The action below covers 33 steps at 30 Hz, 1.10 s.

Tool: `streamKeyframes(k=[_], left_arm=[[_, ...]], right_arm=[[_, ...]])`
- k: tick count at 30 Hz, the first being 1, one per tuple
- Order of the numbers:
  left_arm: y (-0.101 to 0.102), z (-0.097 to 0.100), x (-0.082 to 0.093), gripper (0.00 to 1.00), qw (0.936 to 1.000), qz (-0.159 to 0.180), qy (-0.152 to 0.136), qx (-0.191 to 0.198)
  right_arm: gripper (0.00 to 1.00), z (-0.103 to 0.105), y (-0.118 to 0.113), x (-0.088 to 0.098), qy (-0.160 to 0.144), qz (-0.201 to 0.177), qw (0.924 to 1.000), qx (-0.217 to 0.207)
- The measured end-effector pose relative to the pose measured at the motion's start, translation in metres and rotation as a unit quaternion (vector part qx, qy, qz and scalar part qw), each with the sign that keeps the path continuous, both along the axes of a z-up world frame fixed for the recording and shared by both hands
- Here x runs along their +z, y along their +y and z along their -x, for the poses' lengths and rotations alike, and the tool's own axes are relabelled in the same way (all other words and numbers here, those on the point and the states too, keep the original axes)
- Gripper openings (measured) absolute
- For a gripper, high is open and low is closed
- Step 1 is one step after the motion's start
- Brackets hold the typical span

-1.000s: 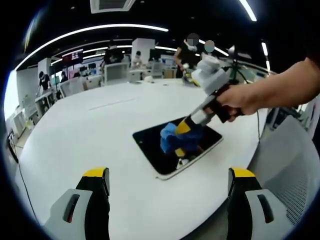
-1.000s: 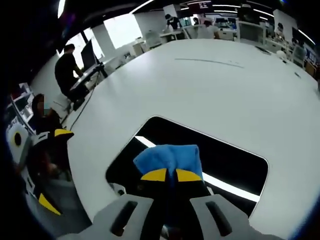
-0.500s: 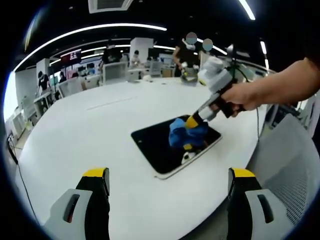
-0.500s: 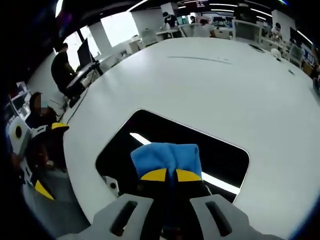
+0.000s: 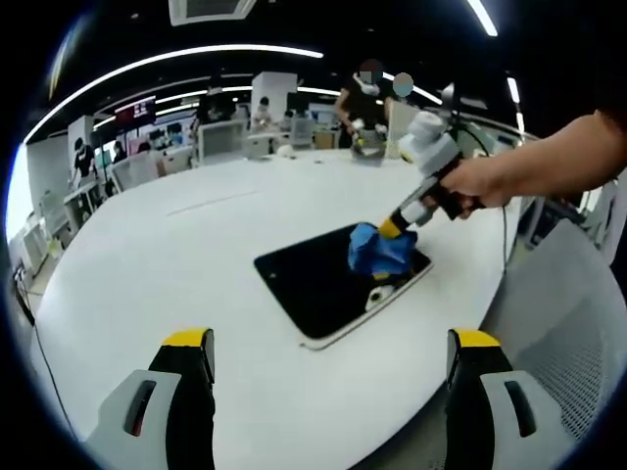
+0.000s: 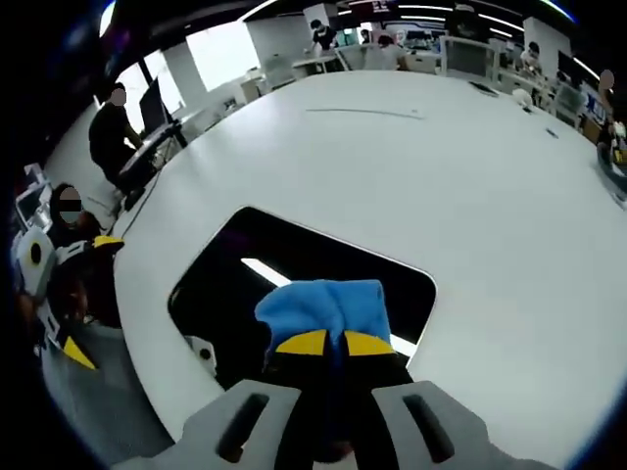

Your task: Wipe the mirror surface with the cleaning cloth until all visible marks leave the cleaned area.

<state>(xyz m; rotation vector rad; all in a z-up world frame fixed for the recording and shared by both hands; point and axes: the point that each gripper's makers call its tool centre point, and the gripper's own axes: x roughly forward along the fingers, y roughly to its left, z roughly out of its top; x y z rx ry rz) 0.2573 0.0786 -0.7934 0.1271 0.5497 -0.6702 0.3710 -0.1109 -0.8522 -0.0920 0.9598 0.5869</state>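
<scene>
Spreading around you is the white table (image 5: 176, 284); the mirror (image 5: 313, 284) lies at twelve o'clock of your left gripper (image 5: 328, 387) — jaws apart — and your right gripper (image 6: 326, 344) pinches the cleaning cloth (image 6: 321, 308) onto it.

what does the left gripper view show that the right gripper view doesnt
Left gripper view alone: the person's hand holding the right gripper from outside, and the left gripper with its fingers wide apart, holding nothing, above the table edge.

Right gripper view alone: the yellow-tipped fingers seen up close, shut on the blue cloth, and a ceiling light reflected as a bright strip in the mirror.

Both: the dark mirror lying flat on the white table, with the cloth pressed onto it near one end.
</scene>
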Motion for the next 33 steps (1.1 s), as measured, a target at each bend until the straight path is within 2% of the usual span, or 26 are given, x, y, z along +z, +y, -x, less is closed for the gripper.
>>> streamKeyframes(k=[19, 33], left_arm=[[0.001, 0.000, -0.002, 0.99, 1.0000, -0.001, 0.002, 0.001], [0.000, 0.000, 0.001, 0.99, 1.0000, -0.002, -0.003, 0.000]], right_arm=[[0.00, -0.002, -0.026, 0.000, -0.005, 0.015, 0.9996, -0.022], [0.00, -0.002, -0.030, 0.000, -0.004, 0.016, 0.9993, -0.032]])
